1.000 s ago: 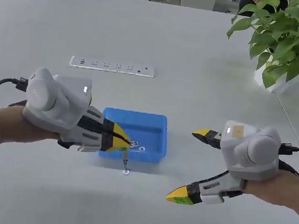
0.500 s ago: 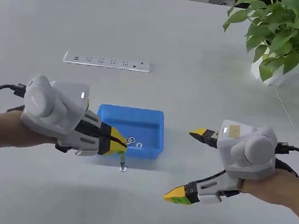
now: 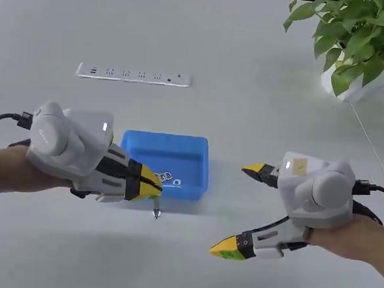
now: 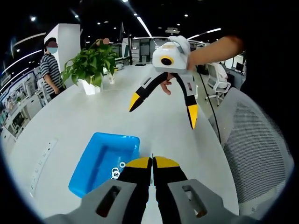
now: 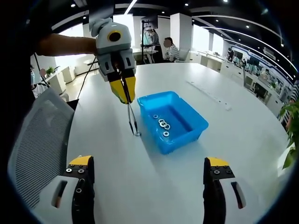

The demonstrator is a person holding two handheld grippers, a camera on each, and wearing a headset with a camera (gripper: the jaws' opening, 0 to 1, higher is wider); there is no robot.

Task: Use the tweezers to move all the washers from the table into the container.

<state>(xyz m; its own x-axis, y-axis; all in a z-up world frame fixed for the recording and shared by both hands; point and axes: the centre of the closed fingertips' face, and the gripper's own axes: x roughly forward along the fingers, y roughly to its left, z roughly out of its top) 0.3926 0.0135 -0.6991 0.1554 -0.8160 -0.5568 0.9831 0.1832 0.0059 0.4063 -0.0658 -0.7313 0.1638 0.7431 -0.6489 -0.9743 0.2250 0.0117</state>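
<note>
My left gripper (image 3: 157,186) is shut on thin metal tweezers (image 3: 156,206) that point down at the table just in front of the blue container (image 3: 192,158). In the right gripper view the tweezers (image 5: 131,116) hang from the left gripper (image 5: 123,90), and their tip holds or touches something small; I cannot tell whether it is a washer. Several washers (image 3: 170,179) lie inside the container (image 5: 187,114), seen as washers (image 5: 162,124) and washers (image 4: 117,171). My right gripper (image 3: 237,210) stands open to the right of the container with nothing between its fingers.
A white power strip (image 3: 133,75) lies at the back of the grey table (image 3: 247,102). A potted plant (image 3: 357,43) stands at the back right. A grey mesh chair (image 4: 261,140) is at the table's near side. People stand and sit in the background.
The head camera has shifted, so the scene sits a little higher and further left. Both grippers keep nearly the same places beside the container.
</note>
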